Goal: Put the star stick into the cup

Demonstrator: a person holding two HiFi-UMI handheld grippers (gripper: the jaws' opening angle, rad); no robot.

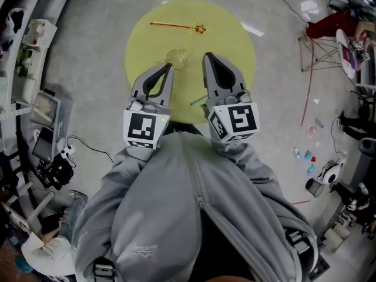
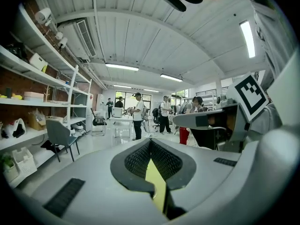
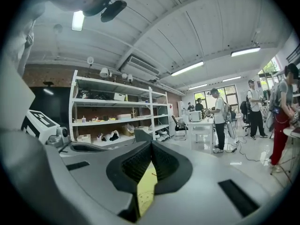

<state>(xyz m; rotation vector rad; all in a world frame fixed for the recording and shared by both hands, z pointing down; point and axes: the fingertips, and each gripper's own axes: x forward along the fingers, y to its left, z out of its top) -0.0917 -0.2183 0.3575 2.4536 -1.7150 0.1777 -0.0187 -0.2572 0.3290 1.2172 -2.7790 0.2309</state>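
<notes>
Both grippers sit at the near edge of the yellow surface in the head view, left gripper and right gripper. Beyond the clear cup, the star stick lies crosswise, star end right, nearer the right gripper.

Left gripper view: fingers pressed together, empty.

Right gripper view: fingers likewise closed on nothing.

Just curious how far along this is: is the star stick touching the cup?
Apart. The head view shows bare yellow table between the star stick and the clear cup.
</notes>
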